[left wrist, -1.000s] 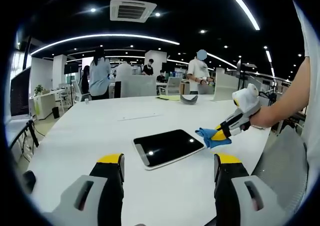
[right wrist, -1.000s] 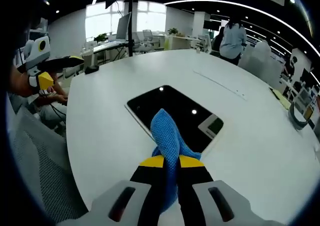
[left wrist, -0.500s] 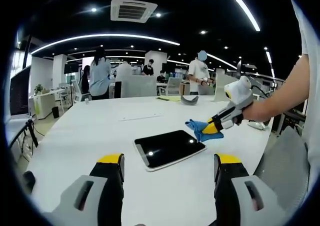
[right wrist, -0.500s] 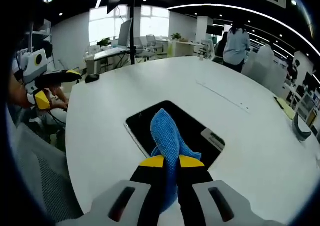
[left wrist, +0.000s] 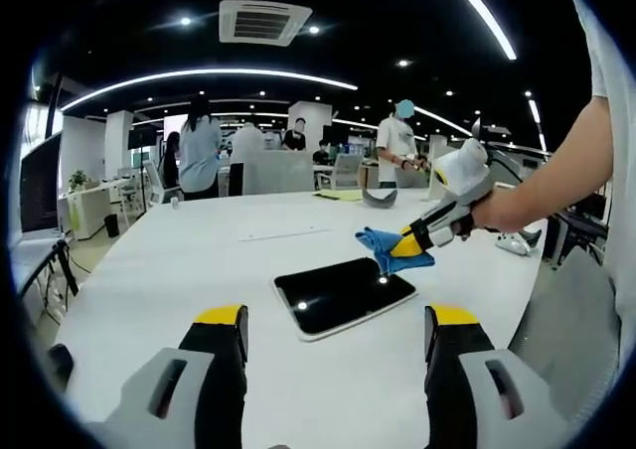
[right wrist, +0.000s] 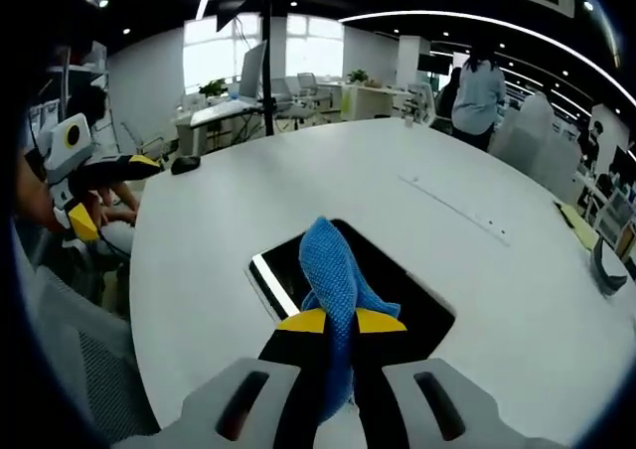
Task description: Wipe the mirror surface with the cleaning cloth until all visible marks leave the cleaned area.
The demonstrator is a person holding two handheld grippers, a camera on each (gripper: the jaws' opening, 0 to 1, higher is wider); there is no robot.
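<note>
White table (left wrist: 149, 270): right gripper (left wrist: 405, 246), clamping cloth (right wrist: 333, 280), now lifted over mirror (left wrist: 343, 295); left gripper (left wrist: 333, 320) wide.

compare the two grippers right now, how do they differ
The right gripper is shut on the blue cloth, while the left gripper is open and holds nothing. The right gripper hangs over the mirror; the left gripper sits back from it, above bare table. Both have yellow-tipped black jaws.
</note>
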